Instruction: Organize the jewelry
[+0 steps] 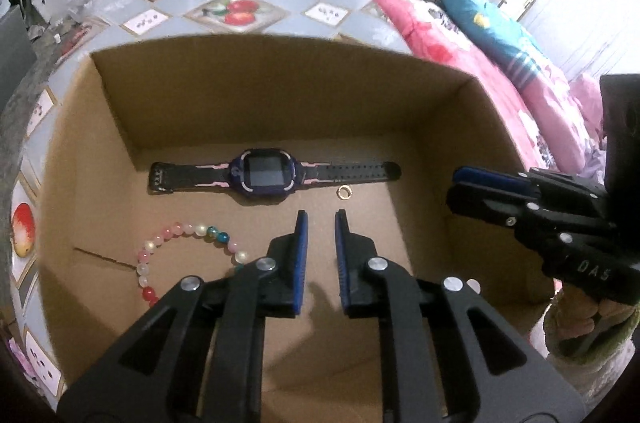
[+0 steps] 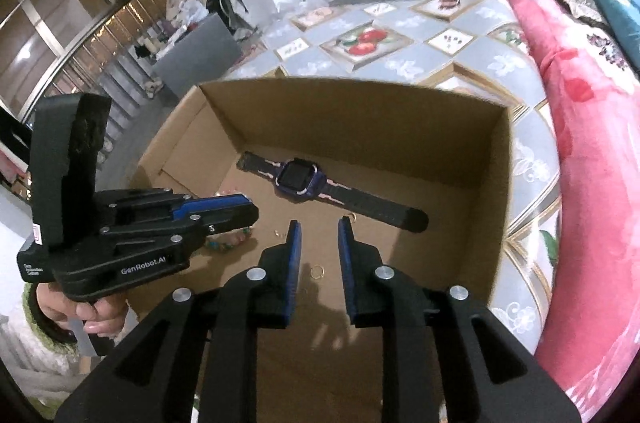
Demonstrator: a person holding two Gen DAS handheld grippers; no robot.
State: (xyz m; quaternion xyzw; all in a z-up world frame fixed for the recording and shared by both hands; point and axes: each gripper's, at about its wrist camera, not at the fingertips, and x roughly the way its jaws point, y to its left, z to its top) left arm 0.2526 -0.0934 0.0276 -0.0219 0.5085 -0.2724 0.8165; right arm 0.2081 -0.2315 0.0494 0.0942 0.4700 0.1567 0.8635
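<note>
Cardboard box (image 1: 280,95) holds one watch (image 1: 267,176), one bead bracelet (image 1: 188,255), two gold rings (image 2: 317,271); both claws slightly parted, empty.

White "GenRobot.AI" on the side of the left gripper (image 2: 240,213), small unreadable print on its near end, "DAS" on the body of the right gripper (image 1: 460,179)

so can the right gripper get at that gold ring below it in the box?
Probably yes. The right gripper hangs inside the open cardboard box, empty and slightly open, with the gold ring lying bare on the floor between its fingers in view. Nothing covers it.
</note>
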